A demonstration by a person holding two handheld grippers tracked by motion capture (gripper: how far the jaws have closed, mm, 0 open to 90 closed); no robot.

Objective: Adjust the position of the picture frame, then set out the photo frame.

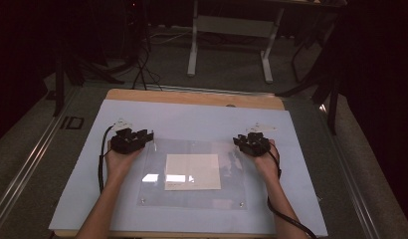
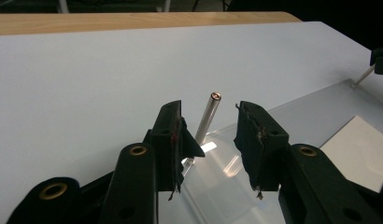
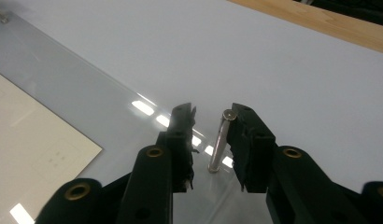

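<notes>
In the high view a clear acrylic sheet (image 1: 194, 174) lies flat at the centre of the pale tabletop (image 1: 82, 199), with a cream paper card (image 1: 192, 171) under or on its middle. The left gripper (image 1: 145, 135) sits at the sheet's upper-left corner and the right gripper (image 1: 240, 142) at its upper-right corner, each hand equally near its own corner. A slim metal post stands at each of those corners. In the left gripper view the left post (image 2: 209, 114) rises between the jaws, leaning toward the upper right of the frame, and the jaws stand released, with clear air on both sides of it. In the right gripper view the right post (image 3: 220, 142) stands nearly upright between the jaws, hard against the right-hand pad; whether that pad presses on it I cannot tell, but the left-hand pad is clear away, so this looks like no grip. Each post's long axis runs up through the gap, so a re-grip would need only a squeeze.
</notes>
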